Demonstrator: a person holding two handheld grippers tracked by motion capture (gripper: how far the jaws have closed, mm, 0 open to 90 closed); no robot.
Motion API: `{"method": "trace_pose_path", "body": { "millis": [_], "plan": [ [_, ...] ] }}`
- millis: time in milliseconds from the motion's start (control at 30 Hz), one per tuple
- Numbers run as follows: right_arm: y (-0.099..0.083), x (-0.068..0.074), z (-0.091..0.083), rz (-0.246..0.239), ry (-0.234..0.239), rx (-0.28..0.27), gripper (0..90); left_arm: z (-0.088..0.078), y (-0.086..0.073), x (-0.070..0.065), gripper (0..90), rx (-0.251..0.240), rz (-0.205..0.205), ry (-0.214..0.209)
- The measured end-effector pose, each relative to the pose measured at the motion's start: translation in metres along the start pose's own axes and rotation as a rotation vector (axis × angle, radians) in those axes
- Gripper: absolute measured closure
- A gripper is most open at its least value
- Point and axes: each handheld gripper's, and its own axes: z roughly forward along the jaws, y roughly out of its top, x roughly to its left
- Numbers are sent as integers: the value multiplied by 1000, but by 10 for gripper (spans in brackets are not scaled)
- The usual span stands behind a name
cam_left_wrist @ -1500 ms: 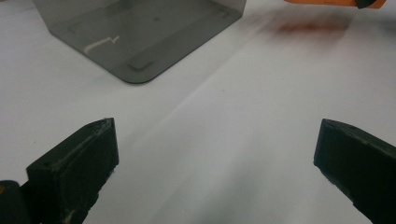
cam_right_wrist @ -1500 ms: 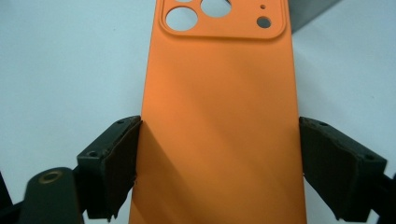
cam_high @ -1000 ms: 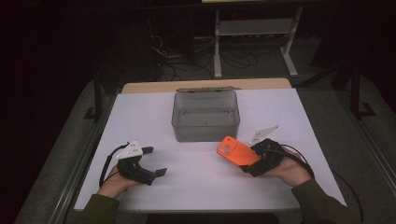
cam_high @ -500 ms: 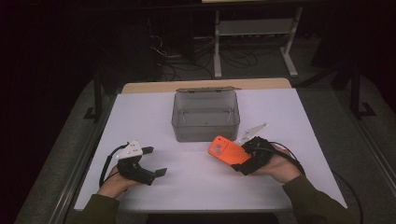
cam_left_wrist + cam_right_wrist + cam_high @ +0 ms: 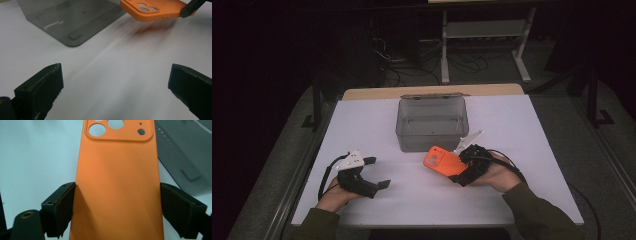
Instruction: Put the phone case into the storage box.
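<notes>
Orange phone case (image 5: 443,161) clamped by its long edges between right gripper (image 5: 462,167) jaws, just right of frame centre, near grey bin (image 5: 432,124). Left gripper (image 5: 374,175) at lower left, jaws wide, gripping nothing, over white table (image 5: 522,130).

The grey bin (image 5: 432,125) is the sole fixed obstacle on the white table (image 5: 532,130), standing at mid-width toward the far edge. Left and right of the bin, bare surface gives free passage. Just near of the bin's front right corner, the orange phone case (image 5: 443,161), clamped in the right gripper (image 5: 462,167), narrows the gap. Near-left of the bin, the left gripper (image 5: 377,172) rests with jaws spread.
</notes>
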Motion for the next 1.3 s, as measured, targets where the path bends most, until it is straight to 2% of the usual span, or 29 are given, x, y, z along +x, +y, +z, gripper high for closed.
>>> {"method": "trace_pose_path", "body": {
  "millis": [600, 1100, 1300],
  "plan": [
    [25, 4, 17, -41, 29, 0, 157, 0, 0, 1, 0, -2, 2, 3],
    [26, 5, 20, -53, 34, 5, 156, 2, 0, -2, 0, -8, 20, 1],
    [26, 5, 19, -54, 32, 6, 156, 4, 2, -4, 1, -33, 32, 12]
  ]
}}
